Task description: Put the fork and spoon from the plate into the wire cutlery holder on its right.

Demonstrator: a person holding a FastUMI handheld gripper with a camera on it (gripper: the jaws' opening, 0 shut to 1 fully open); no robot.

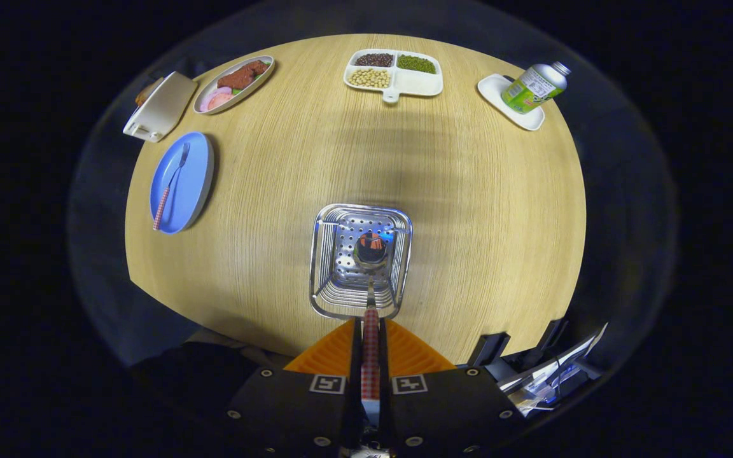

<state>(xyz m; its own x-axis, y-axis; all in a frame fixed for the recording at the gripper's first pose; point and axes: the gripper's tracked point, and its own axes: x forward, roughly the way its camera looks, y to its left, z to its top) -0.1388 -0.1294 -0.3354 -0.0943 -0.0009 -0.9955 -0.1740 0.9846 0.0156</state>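
My gripper [370, 331] is shut on the checked handle of the spoon [371, 280]. The spoon points straight down, its shiny bowl inside the square wire cutlery holder [322, 267] just ahead of the fingers, near the holder's perforated floor. Whether the bowl touches that floor I cannot tell. Far to the left of the holder lies the blue plate [191, 184] with the fork [171, 184] on it, tines away from me and checked handle toward me.
At the table's far side stand a white divided dish of beans [417, 84], an oval dish of food [210, 102], a white box [161, 105] and a green can on a white tray [535, 89]. The round table's near edge runs just behind the holder.
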